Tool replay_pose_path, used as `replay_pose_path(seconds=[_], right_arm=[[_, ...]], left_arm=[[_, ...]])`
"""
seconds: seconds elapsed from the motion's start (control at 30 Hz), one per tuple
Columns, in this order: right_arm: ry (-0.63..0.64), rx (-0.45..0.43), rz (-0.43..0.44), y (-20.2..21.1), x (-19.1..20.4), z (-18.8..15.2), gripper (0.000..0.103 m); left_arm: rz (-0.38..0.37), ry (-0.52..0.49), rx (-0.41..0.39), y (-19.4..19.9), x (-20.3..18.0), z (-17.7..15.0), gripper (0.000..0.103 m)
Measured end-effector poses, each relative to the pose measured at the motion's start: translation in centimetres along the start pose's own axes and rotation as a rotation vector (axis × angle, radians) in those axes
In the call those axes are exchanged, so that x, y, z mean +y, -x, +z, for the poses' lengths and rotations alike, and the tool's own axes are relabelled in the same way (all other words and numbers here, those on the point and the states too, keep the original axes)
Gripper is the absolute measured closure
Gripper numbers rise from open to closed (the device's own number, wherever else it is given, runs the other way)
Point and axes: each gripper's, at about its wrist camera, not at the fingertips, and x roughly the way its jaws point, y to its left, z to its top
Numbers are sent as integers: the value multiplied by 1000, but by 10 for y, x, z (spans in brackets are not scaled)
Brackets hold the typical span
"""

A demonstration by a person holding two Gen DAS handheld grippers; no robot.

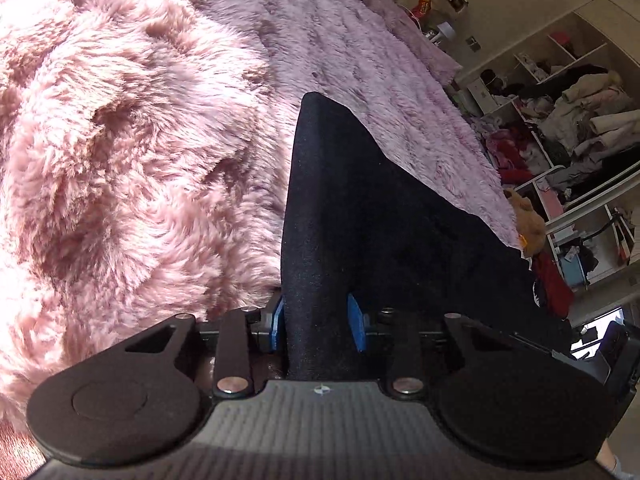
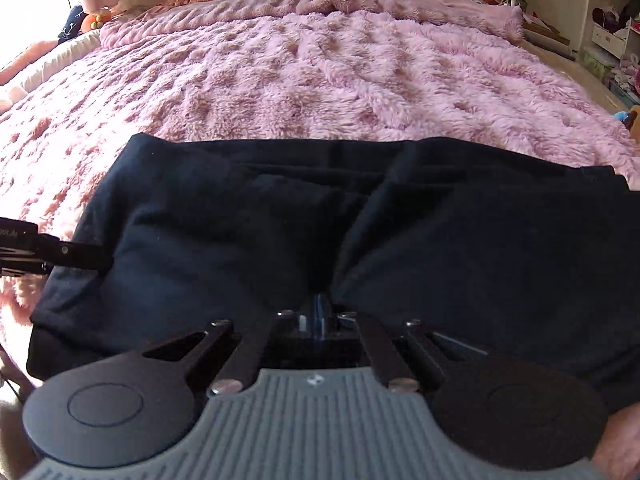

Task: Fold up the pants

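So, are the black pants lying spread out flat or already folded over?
Folded over, at least once: in the right wrist view the pants show stacked layer edges along the far side, on the pink blanket.

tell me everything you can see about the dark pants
The pants are dark navy to black, soft matte fabric, already folded into a broad rumpled slab on the fluffy pink blanket. The right gripper is shut on the near edge; the left gripper has a raised fold between its blue fingers.
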Motion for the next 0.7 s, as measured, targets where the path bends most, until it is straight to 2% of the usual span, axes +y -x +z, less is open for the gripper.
replay_pose_path(seconds=[0.1, 0.2, 0.23, 0.27, 0.3, 0.4, 0.47, 0.5, 0.57, 0.63, 0.7], right_arm=[[-6, 57, 3, 22, 0, -14, 103], [77, 82, 41, 42, 0, -21, 103], [77, 74, 71, 49, -4, -21, 103], [55, 72, 109, 57, -9, -22, 94], [23, 64, 146, 62, -14, -22, 92], [-62, -27, 212, 74, -23, -23, 90], [-67, -98, 194, 73, -19, -20, 90], [-53, -119, 176, 69, -16, -17, 90], [-23, -130, 95, 50, -9, -6, 91], [-17, -108, 53, 26, -7, 2, 93], [-24, -9, 32, 3, -9, 6, 94]], left_arm=[[1, 7, 4, -1, 0, 0, 66], [-5, 20, 4, -1, 2, 1, 64], [-12, 20, -1, -1, 2, 0, 63], [-19, 23, -10, -3, 3, 0, 59], [-24, 27, -14, -6, 4, 0, 54], [-45, 47, -17, -9, 9, 0, 52], [-84, 107, -10, -8, 18, 2, 69], [-102, 137, -9, -7, 22, 2, 74], [-145, 226, -2, -4, 32, 1, 88], [-160, 253, -16, 1, 31, 0, 91], [-126, 216, -29, 7, 19, -1, 92]])
